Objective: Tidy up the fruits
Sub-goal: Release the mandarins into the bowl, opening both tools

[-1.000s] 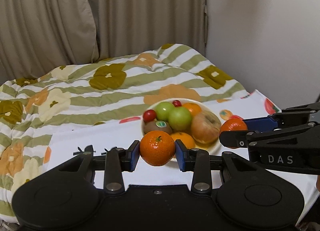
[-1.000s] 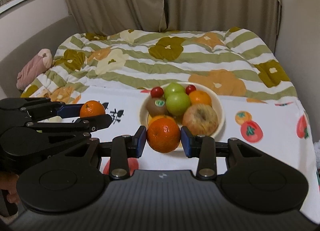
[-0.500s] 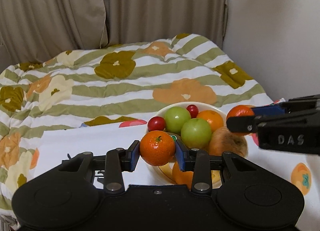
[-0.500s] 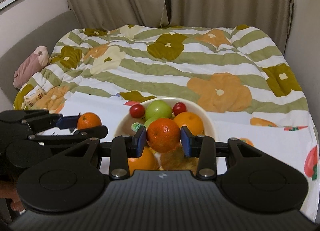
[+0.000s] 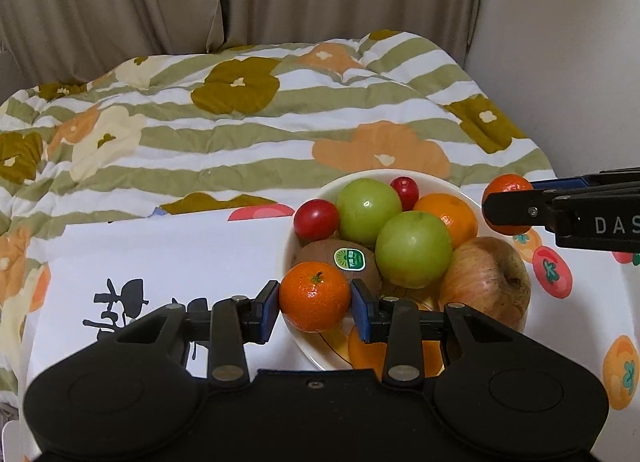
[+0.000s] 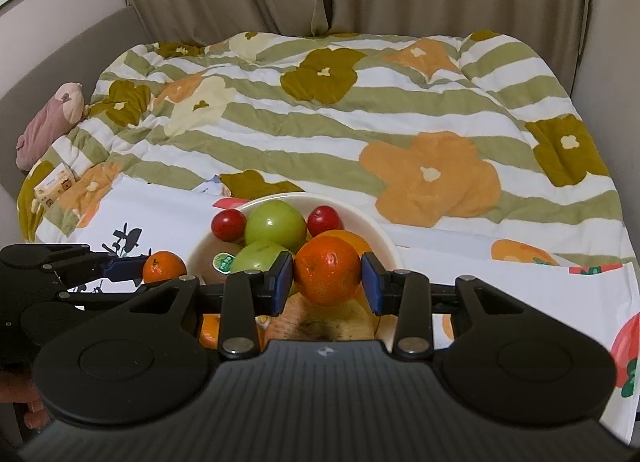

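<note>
**Two mandarins arrive over the fruit bowl**

Left wrist view: the left claw (image 5: 315, 304) has a small mandarin (image 5: 314, 296) between its blue pads, right above the near-left rim of the white bowl (image 5: 298, 336). Its jaws have just been easing apart, yet the pads look to be touching the fruit on both sides, so I read it as gripped but on the point of release. The bowl is already well filled: two green apples (image 5: 414, 249), two small red fruits (image 5: 316, 220), an orange (image 5: 450, 214), a kiwi with a sticker (image 5: 340, 260), a large russet apple (image 5: 486, 284) and another orange fruit lower down, mostly hidden. The right claw (image 5: 506, 210) reaches in from the side, clenched on its own mandarin.

Right wrist view: the right claw (image 6: 327, 277) is clenched on a second mandarin (image 6: 327, 270), held above the middle of the bowl (image 6: 384, 238). The left claw (image 6: 162, 268) shows at the left with its fruit beside the rim. The bowl stands on a printed cloth (image 6: 168, 213) spread over the bed (image 6: 400, 101).

The step in hand seems to be dropping both mandarins into the bowl. Next, each needs a stable hollow: on this heap a round fruit could easily roll off, so a low, gentle release is called for.
</note>
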